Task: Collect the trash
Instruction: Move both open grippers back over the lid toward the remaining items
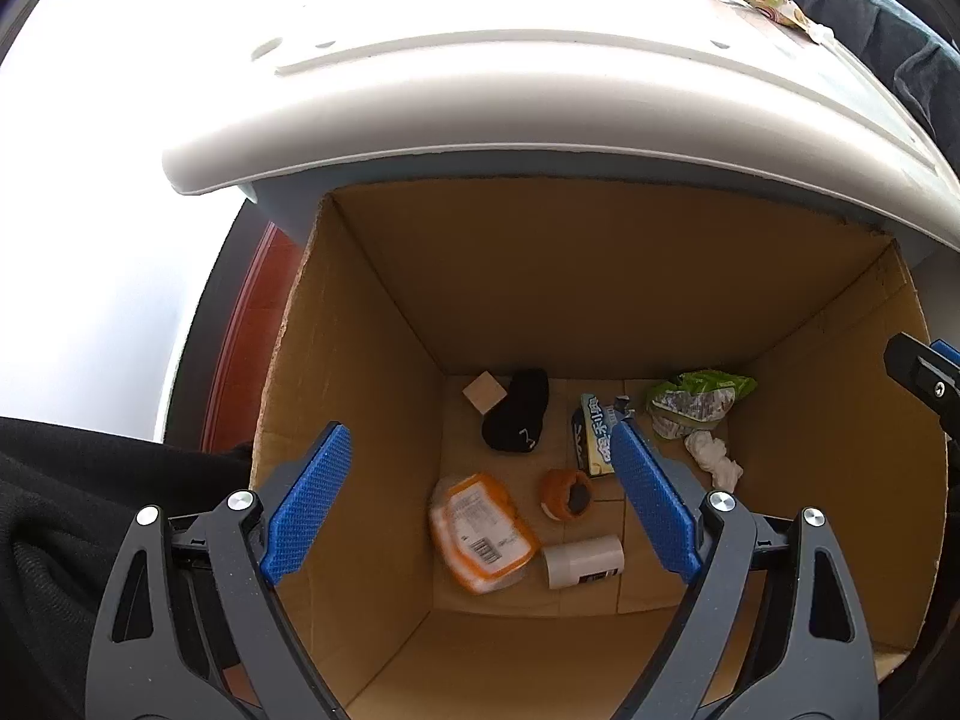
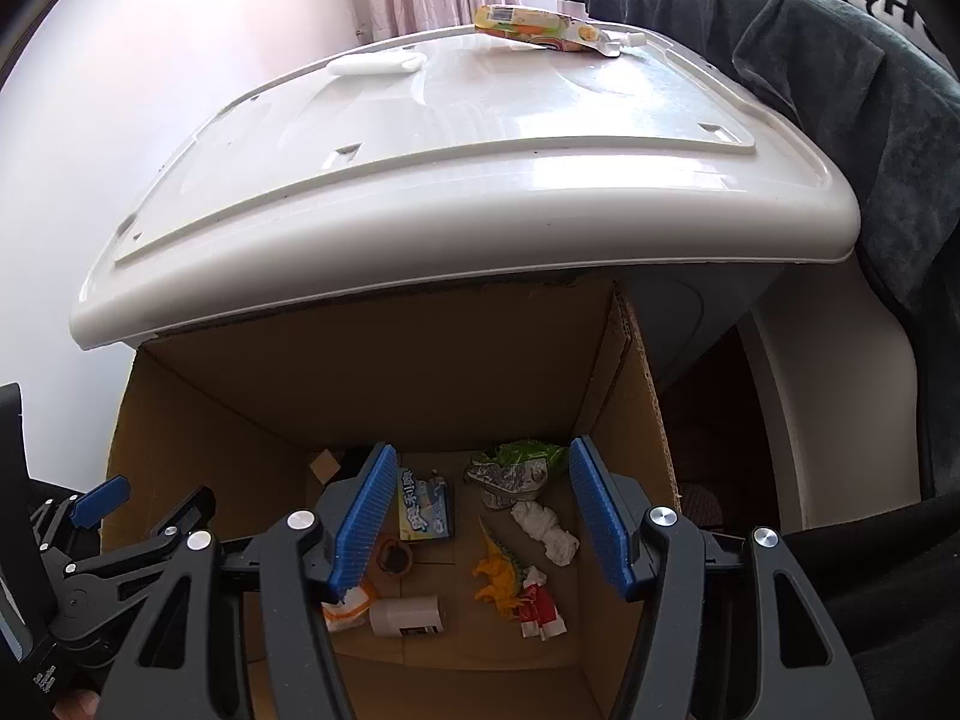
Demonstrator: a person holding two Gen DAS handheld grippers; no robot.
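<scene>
An open cardboard box (image 1: 570, 276) holds trash on its floor. In it lie an orange-and-white packet (image 1: 480, 531), a white bottle (image 1: 585, 561), an orange tape roll (image 1: 567, 495), a black item (image 1: 519, 414), a blue-and-yellow wrapper (image 2: 423, 504), a green bag (image 2: 519, 468), a crumpled tissue (image 2: 546, 528), a yellow toy dinosaur (image 2: 501, 570) and a red-and-white wrapper (image 2: 540, 603). My left gripper (image 1: 478, 432) hangs open above the box with nothing between its pads. Beside it, my right gripper (image 2: 482, 445) is also open and empty over the box.
A white plastic lid (image 2: 480, 150) overhangs the box's far wall. A yellow-green spouted pouch (image 2: 546, 30) lies on the lid's far end. Dark cloth (image 2: 840, 60) is draped at the right. A small wooden block (image 1: 483, 391) sits in the box's far corner.
</scene>
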